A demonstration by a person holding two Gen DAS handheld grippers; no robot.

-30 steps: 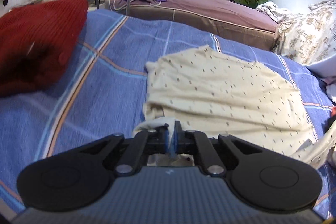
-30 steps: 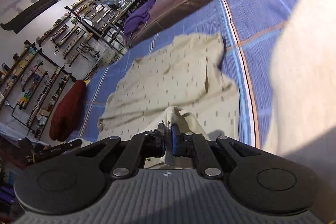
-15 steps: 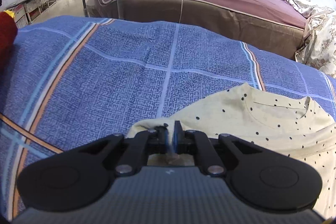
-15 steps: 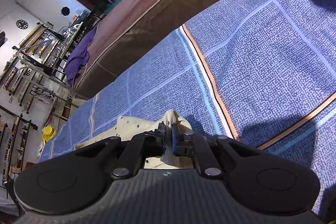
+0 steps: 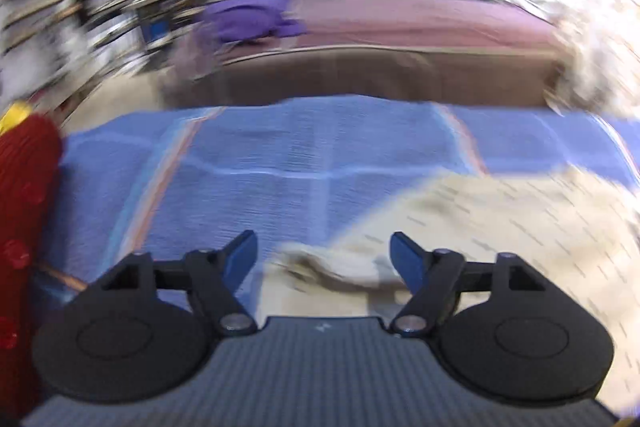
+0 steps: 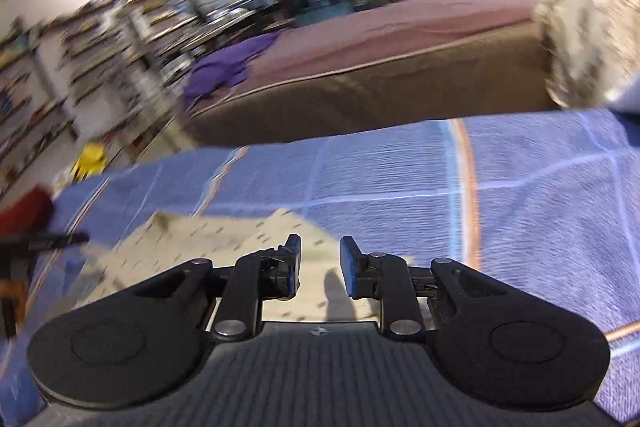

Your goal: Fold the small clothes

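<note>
**A:** What has changed with the garment?

**B:** The cream dotted shirt [image 5: 500, 227], pinched at its edge a moment ago, now lies released on the blue plaid bedspread [image 5: 300, 155], soft and rumpled. Both pairs of fingers have just been opening.

**A:** And the grippers?

**B:** The left gripper [image 5: 324, 251] is spread wide above a crumpled hem. The right gripper [image 6: 320, 261] is parted narrowly, nothing pressed between. A ribbed red garment [image 5: 28, 195] lies at the left; a brown bed [image 6: 380, 83] stands beyond.
</note>
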